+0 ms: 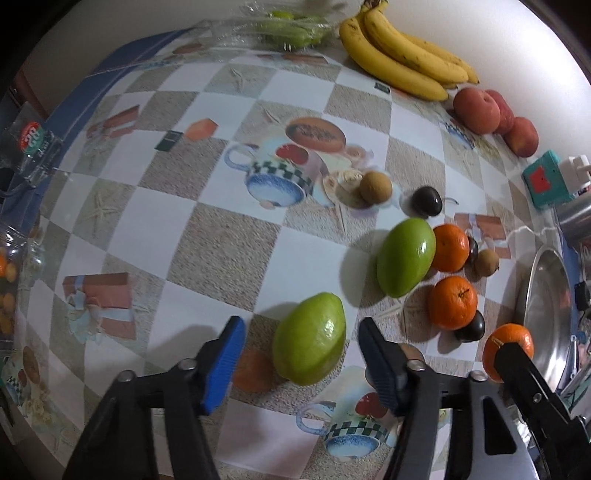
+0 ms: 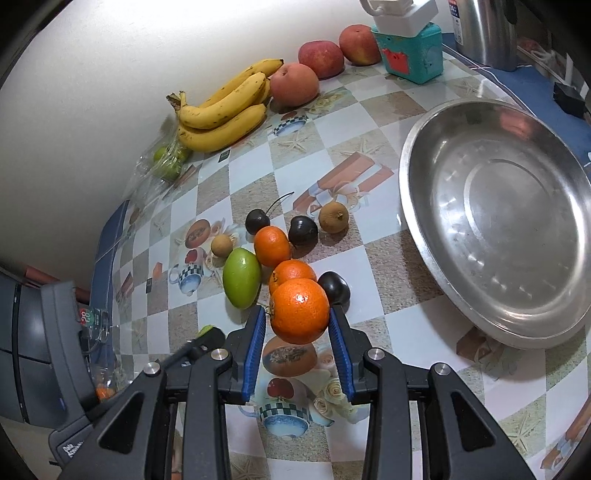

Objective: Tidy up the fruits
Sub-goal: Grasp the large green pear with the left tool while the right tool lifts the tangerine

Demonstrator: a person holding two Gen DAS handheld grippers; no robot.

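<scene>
My left gripper (image 1: 301,354) is open, its blue pads on either side of a green mango (image 1: 310,339) lying on the table, not touching it. A second green mango (image 1: 405,257) lies beyond, next to two oranges (image 1: 451,302), dark plums (image 1: 426,201) and brown longans (image 1: 375,187). My right gripper (image 2: 297,325) is shut on an orange (image 2: 299,311) and holds it above the table; it also shows in the left wrist view (image 1: 509,345). The steel plate (image 2: 417,206) is to its right.
Bananas (image 2: 225,110) and three peaches (image 2: 294,83) lie along the back wall. A teal box (image 2: 410,55) and a metal kettle (image 2: 484,29) stand behind the plate. A plastic bag of green fruit (image 1: 284,27) lies at the back left.
</scene>
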